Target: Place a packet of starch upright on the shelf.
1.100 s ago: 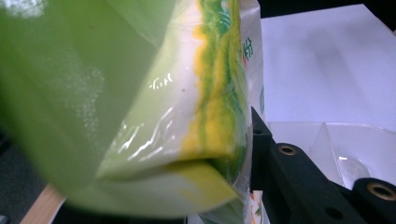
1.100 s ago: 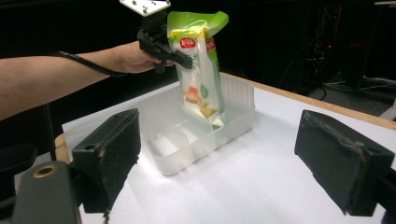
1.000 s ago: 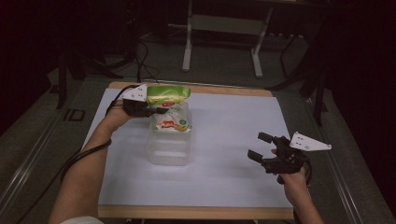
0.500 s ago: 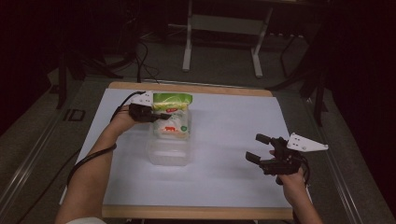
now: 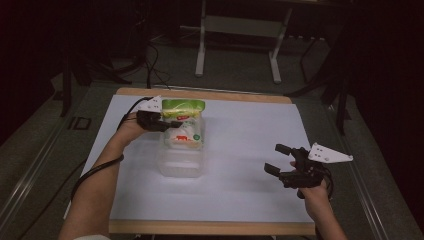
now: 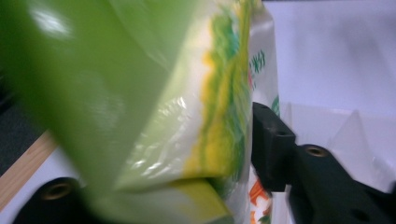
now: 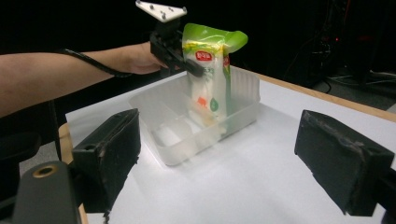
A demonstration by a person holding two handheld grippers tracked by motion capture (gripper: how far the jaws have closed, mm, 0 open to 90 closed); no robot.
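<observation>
The green-topped snack bag (image 5: 183,122) is seen standing upright in the far end of the clear plastic bin (image 5: 182,161), which sits left of centre on the white bench top (image 5: 250,145), nearer its far edge. The left gripper (image 5: 172,121) is placed around the bag's upper part; its jaws have just been opening, and from the left gripper view firm pressure by the pads cannot be told. The right gripper (image 5: 276,159) is held open and empty near the bench's right near corner, well apart from the bin.
</observation>
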